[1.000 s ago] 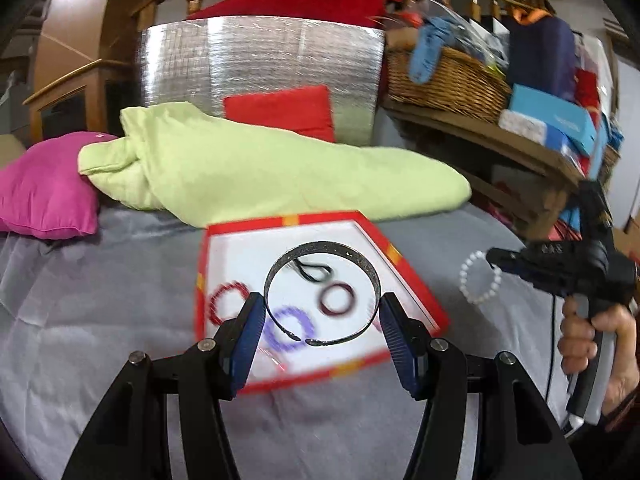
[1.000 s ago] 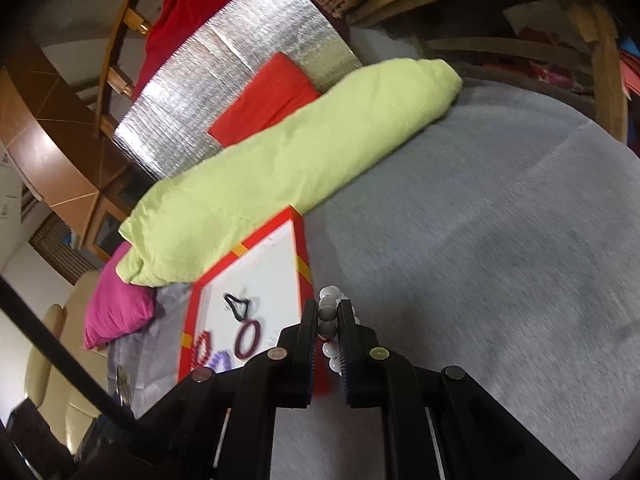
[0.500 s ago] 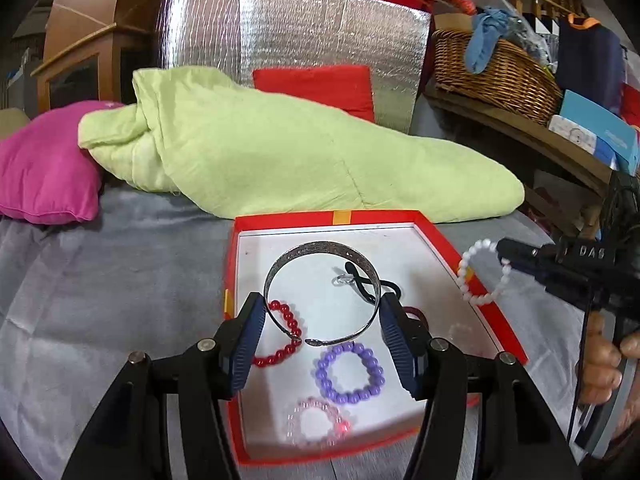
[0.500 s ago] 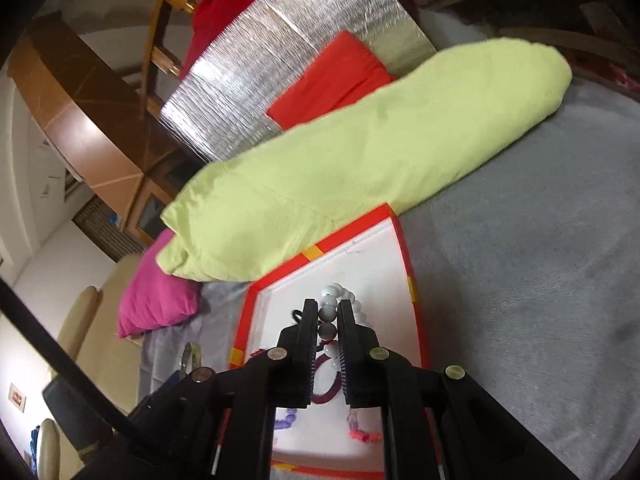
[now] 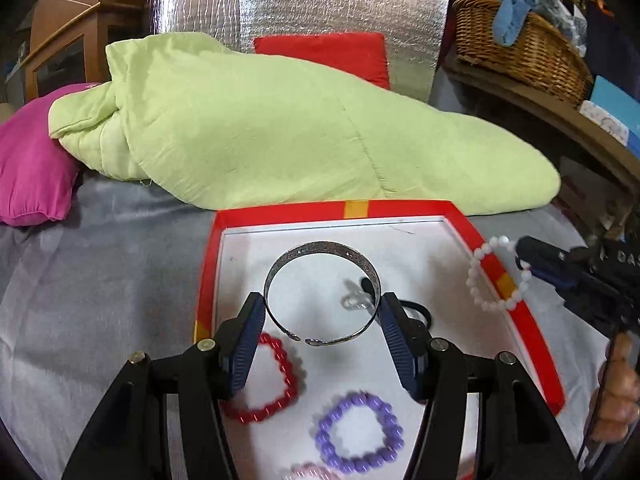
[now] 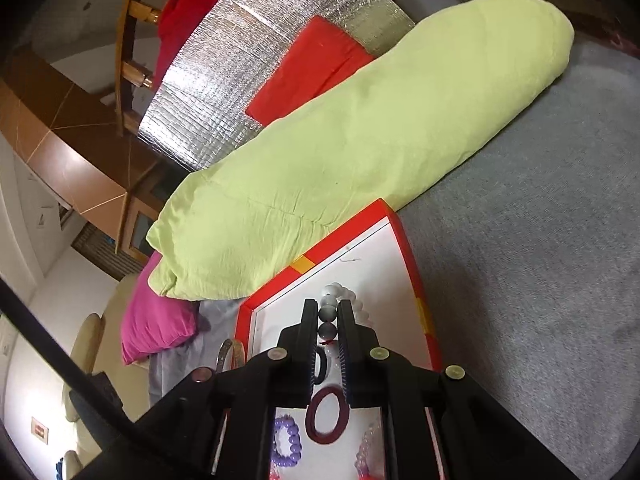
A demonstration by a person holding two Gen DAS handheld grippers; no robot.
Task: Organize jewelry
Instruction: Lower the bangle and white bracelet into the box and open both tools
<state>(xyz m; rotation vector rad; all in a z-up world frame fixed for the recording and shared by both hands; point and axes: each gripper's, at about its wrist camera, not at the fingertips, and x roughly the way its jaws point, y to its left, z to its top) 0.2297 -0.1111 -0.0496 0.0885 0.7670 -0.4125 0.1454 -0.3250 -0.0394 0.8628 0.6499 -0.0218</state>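
A red-rimmed tray (image 5: 356,209) with a white floor lies on the grey bed cover. In it are a red bead bracelet (image 5: 289,364), a purple one (image 5: 362,399), a pink one (image 5: 308,473), a black hair tie (image 5: 421,314) and a dark red bangle (image 6: 313,412). My left gripper (image 5: 322,312) is shut on a silver cuff bangle (image 5: 320,246), held above the tray's middle. My right gripper (image 6: 329,320) is shut on a white bead bracelet (image 6: 330,291). In the left wrist view that bracelet (image 5: 477,280) hangs over the tray's right rim.
A rolled light-green duvet (image 5: 280,132) lies right behind the tray, with a magenta pillow (image 5: 28,168) at its left. Behind stand a silver foil panel (image 5: 300,4) and a red cushion (image 5: 320,54). A wicker basket (image 5: 520,52) sits on a shelf to the right. A person's hand (image 5: 616,392) grips the right tool.
Both grippers have come forward and down over the tray, which now looks larger. The white bracelet moved from beside the tray to above its right rim. Both grips are unchanged.
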